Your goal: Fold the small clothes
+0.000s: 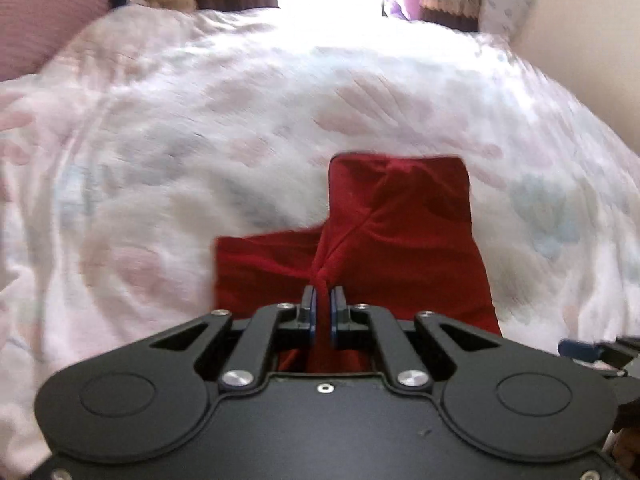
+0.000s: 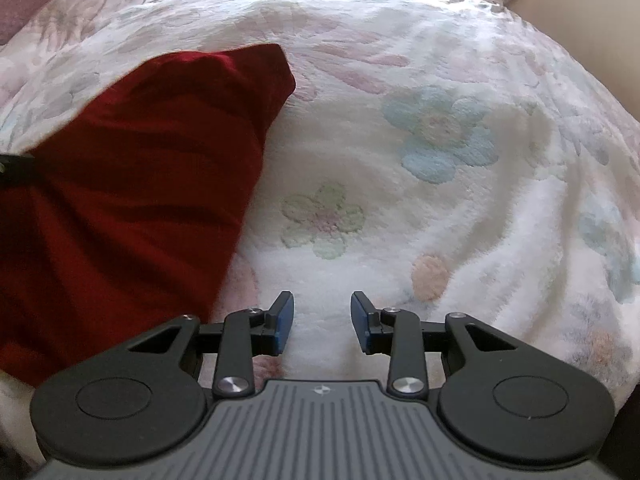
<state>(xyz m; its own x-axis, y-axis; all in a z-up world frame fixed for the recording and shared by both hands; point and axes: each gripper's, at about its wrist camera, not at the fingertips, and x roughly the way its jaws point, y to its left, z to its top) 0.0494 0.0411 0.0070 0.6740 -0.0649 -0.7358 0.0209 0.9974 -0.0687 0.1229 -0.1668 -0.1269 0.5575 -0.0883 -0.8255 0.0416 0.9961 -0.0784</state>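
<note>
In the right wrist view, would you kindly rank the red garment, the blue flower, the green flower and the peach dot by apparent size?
1. red garment
2. blue flower
3. green flower, though it lies nearer the camera
4. peach dot

Deep red garment (image 1: 400, 216) — white blanket (image 2: 400, 208) with pastel flowers.

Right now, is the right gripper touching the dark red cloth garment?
Apart. Right wrist view: right gripper open over floral blanket; dark red cloth garment lies left.
</note>
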